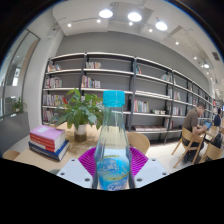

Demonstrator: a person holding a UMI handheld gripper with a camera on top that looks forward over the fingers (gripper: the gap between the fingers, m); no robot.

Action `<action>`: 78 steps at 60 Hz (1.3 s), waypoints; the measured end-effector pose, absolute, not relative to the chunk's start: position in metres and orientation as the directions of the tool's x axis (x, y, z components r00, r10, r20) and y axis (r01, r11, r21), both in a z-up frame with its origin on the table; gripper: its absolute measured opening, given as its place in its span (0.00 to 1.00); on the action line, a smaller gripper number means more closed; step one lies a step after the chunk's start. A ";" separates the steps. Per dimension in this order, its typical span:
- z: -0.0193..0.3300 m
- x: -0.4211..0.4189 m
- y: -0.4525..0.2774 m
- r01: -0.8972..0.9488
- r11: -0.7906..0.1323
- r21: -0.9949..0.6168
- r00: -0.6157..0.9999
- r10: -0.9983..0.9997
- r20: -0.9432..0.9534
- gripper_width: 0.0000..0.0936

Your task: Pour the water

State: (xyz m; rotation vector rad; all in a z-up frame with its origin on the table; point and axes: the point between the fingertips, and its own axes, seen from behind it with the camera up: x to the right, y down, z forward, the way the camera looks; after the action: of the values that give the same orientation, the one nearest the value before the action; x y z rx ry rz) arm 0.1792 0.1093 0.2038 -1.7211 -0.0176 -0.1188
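A clear plastic water bottle (112,140) with a blue cap and a blue label stands upright between my fingers, lifted well above the table. My gripper (112,163) is shut on the bottle: the magenta pads (88,160) press on its lower body at the label from both sides. The bottle hides what lies straight ahead of the fingers. No cup or glass shows in the view.
A wooden table (25,150) lies below, with a stack of books (48,140) beside a potted green plant (78,110). Long bookshelves (140,90) line the far wall. A person (195,125) sits on a chair off to the side.
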 end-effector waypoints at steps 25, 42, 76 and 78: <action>0.104 0.198 0.108 -0.002 -0.192 -0.981 0.999 -0.054 0.008 0.47; 0.099 0.196 0.107 0.003 -0.217 -0.976 0.999 -0.041 0.012 0.61; 0.061 0.064 -0.108 -0.051 -0.565 -0.823 0.998 0.007 -0.067 0.87; 0.076 0.049 -0.113 -0.057 -0.564 -0.824 0.996 0.023 -0.084 0.87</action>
State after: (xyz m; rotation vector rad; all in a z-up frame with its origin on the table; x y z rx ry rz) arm 0.0490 -0.1128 0.0761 -2.1681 0.0238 0.1044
